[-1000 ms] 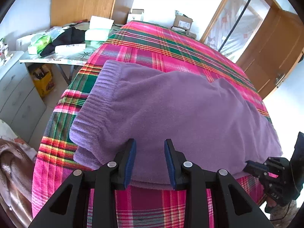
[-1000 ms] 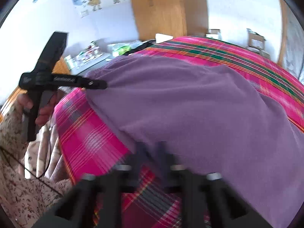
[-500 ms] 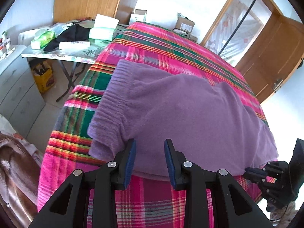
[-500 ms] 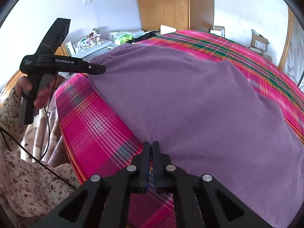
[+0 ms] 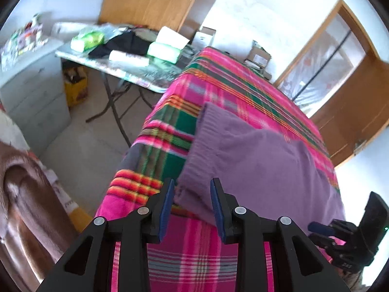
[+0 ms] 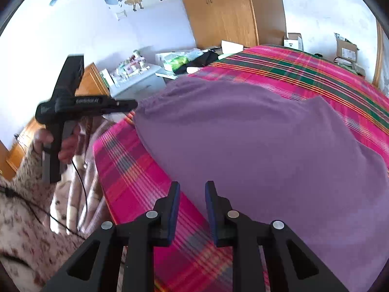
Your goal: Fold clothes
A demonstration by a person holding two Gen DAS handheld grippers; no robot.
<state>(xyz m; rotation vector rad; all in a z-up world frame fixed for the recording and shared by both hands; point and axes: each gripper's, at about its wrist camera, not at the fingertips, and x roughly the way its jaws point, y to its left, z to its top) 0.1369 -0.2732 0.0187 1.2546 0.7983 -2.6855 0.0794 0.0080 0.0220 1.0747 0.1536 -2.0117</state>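
Between folds, as I read it: purple garment (image 5: 255, 160) lies flat on the plaid bedspread (image 5: 218, 82), already doubled over, nothing gripped.

Left gripper (image 5: 192, 203): jaws spread, hovering at the garment's near-left corner by the ribbed hem; corner shows between the pads, no pinch. Next move calls for closing on that corner.

Right gripper (image 6: 192, 204): jaws have just been opening, parted now, empty, over the garment's near edge where it meets the bedspread. Contact with the fabric is hard to judge, view is blurred.

Garment: soft fleecy knit, limp, ribbed band. Will sag and drag when lifted.
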